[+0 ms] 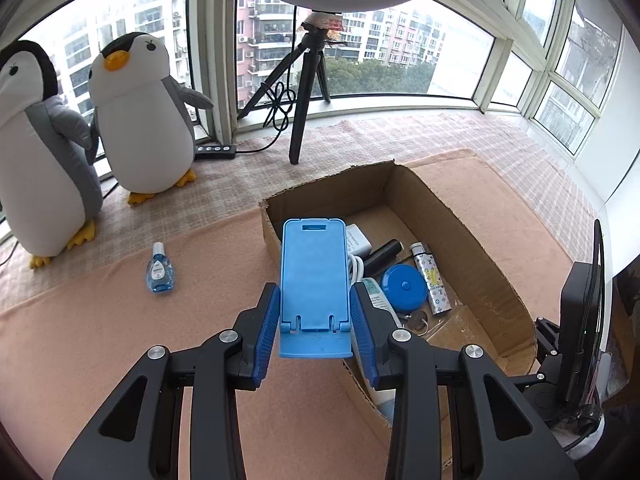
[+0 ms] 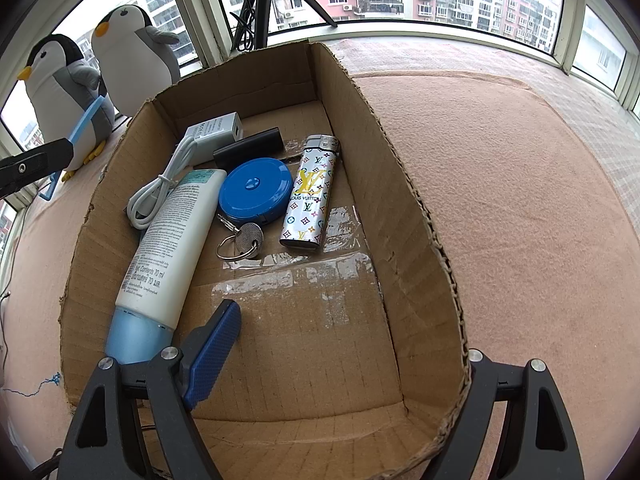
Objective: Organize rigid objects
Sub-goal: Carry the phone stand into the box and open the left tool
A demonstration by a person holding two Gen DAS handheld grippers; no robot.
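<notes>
We have the blue phone stand (image 1: 313, 280) clamped in the left hand-held gripper (image 1: 314, 332), its 2 blue pads pressing the stand's side edges near the base so that the flat back tilts up and away from us. Gripping it low and by the edges leaves the long body free, which should let it slide into the cardboard box (image 1: 472, 232) without the jaws fouling the wall. The stand hangs clear of the peach cloth (image 1: 120, 340), just beside the box's near-left corner.

The right hand-held gripper (image 2: 344, 360) straddles the box's right wall, 1 pad (image 2: 212, 352) inside and the other arm outside. We cannot tell whether it actually pinches the cardboard, since the outer pad is hidden behind the wall; we judge it is there to steady the box.

Inside, the things already sorted lie along the left and back: a white tube (image 2: 168, 240), a white charger (image 2: 216, 130) with its cable, a black stick (image 2: 248, 148), a blue round tape measure (image 2: 256, 190), a key ring (image 2: 244, 242) and a patterned lighter (image 2: 308, 192). The near-right floor is bare, the likeliest spot for the stand.

1 small blue bottle (image 1: 161, 268) waits upright on the cloth.
</notes>
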